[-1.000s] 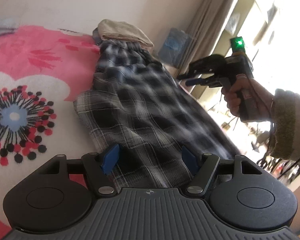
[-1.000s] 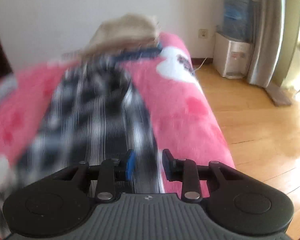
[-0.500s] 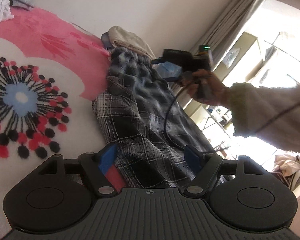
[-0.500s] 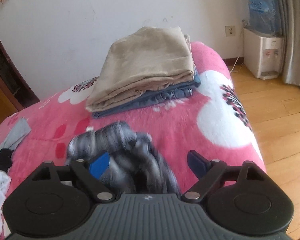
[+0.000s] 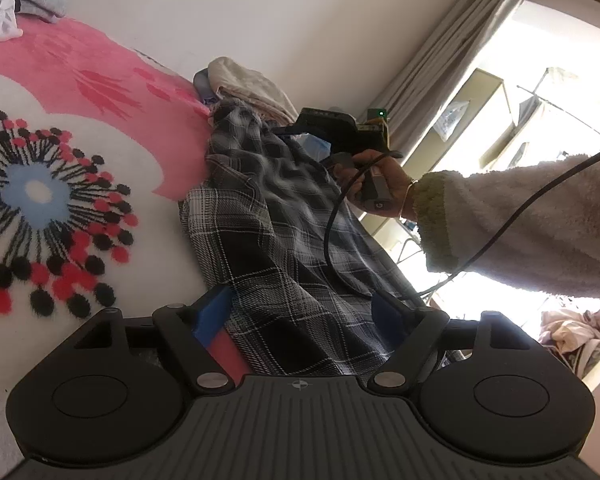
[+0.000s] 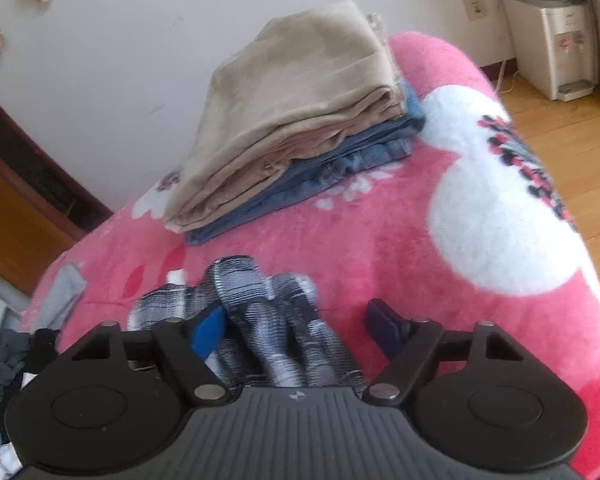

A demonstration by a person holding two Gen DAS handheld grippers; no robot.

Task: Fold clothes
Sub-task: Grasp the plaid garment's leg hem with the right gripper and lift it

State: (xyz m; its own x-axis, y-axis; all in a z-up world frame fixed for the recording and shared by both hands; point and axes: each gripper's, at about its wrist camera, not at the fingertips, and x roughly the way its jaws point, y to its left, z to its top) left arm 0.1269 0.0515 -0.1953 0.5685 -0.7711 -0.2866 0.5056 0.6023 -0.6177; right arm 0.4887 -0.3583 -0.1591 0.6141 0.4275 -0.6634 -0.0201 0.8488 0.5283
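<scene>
Pink fleece bedding (image 6: 380,240) with large white flower patches covers the bed and fills most of both views, with a pale wall behind it. In the left wrist view a black-and-white plaid garment (image 5: 284,248) lies along the bed's right-hand edge, running from the middle of the frame down to the bottom centre, loosely rumpled at its far end. The left tongs (image 5: 300,316) sit at the bottom of that frame with jaws spread wide and just now opening further; the near end of the plaid cloth lies between the blue pads, which do not press on it. In the upper centre of the same frame a hand (image 5: 380,180) in a fluffy sleeve (image 5: 520,232) holds the right tongs (image 5: 288,132) above the far end of the garment.

In the right wrist view the jaws stand well apart, having just closed a little; the gathered, somewhat blurred end of the plaid cloth rises between them, against the blue left pad but clear of the dark right one. Higher in that frame sits a folded stack: a beige garment (image 6: 300,100) on top of a blue denim one (image 6: 340,164).
</scene>
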